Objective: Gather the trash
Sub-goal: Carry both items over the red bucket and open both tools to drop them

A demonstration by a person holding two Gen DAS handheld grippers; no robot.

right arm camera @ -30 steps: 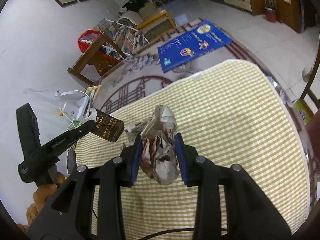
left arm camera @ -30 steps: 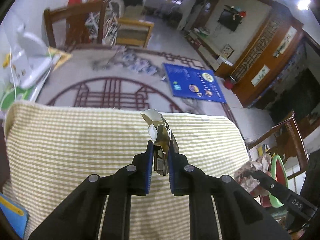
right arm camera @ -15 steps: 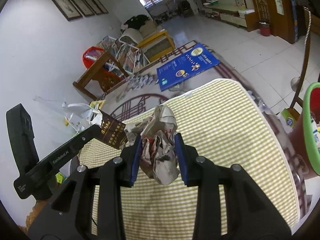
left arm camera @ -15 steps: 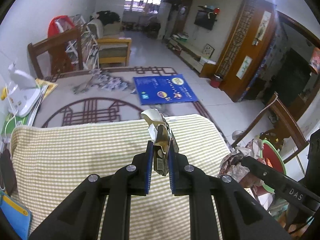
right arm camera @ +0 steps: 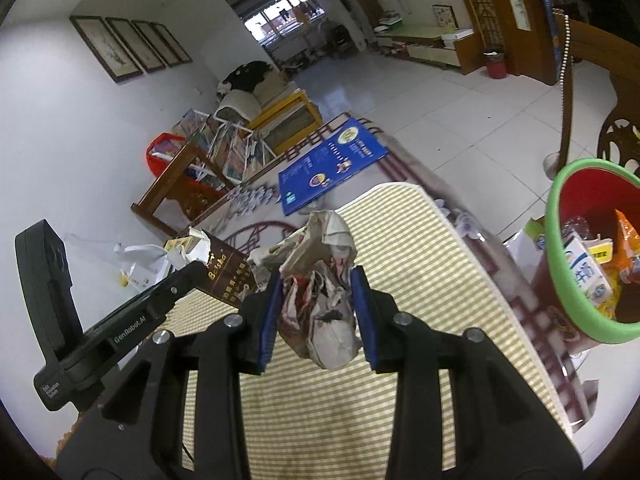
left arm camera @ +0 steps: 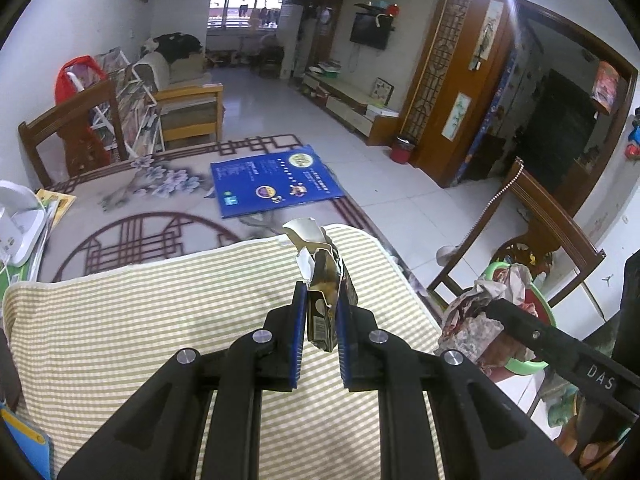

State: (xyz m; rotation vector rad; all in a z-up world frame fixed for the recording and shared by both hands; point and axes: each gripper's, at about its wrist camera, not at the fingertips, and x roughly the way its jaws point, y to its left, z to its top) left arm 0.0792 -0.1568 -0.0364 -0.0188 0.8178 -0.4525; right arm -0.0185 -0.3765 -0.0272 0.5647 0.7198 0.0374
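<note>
A: How many pieces of trash are in hand?

B: 2. The left gripper [left arm camera: 318, 312] is clamped on 1 torn brown box [left arm camera: 326, 304], and the right gripper [right arm camera: 318, 300] is closed on 1 crumpled paper wad [right arm camera: 320, 292].

A: Which way does the box point?

B: Its long axis runs along the fingers, torn end away from the hand, tilted up over the striped cloth [left arm camera: 140, 320]. From the right wrist view the same box [right arm camera: 224, 276] sticks out past the left gripper [right arm camera: 176, 280], printed side showing.

A: And the wad?

B: It has no clear long axis; it bulges above and below the pads, above the cloth [right arm camera: 360, 420].

A: Where is the bin?

B: 1 red bin with a green rim [right arm camera: 560, 272] stands just past the cloth's right edge, with cartons and wrappers inside. In the left wrist view the bin [left arm camera: 536, 364] sits right behind the wad [left arm camera: 476, 320].

A: Farther out?

B: 1 blue poster [left arm camera: 276, 184] lies flat on the rug [left arm camera: 132, 216], and 1 small red pail [left arm camera: 400, 150] stands by the wooden partition.
</note>
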